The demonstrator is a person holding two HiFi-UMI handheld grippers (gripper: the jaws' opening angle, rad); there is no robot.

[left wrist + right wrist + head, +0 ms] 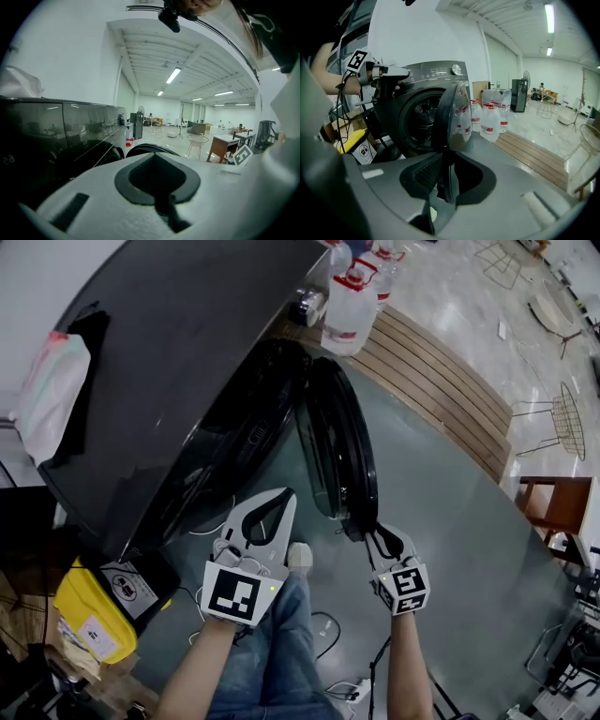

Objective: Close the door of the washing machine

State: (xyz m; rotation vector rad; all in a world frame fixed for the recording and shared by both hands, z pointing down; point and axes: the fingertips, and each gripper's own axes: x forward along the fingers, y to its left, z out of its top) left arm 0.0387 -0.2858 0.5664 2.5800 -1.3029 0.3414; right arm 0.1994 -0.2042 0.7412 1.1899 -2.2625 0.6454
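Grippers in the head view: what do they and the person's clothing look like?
The left gripper and right gripper have pale grey bodies, each with two tapering fingers around a dark teardrop opening and a white cube bearing black square markers. No sleeves show on the forearms; the person wears blue jeans.

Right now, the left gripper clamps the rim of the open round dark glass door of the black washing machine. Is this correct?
No: the right gripper clamps that rim, as the right gripper view shows. The round dark glass door of the black washing machine is open.
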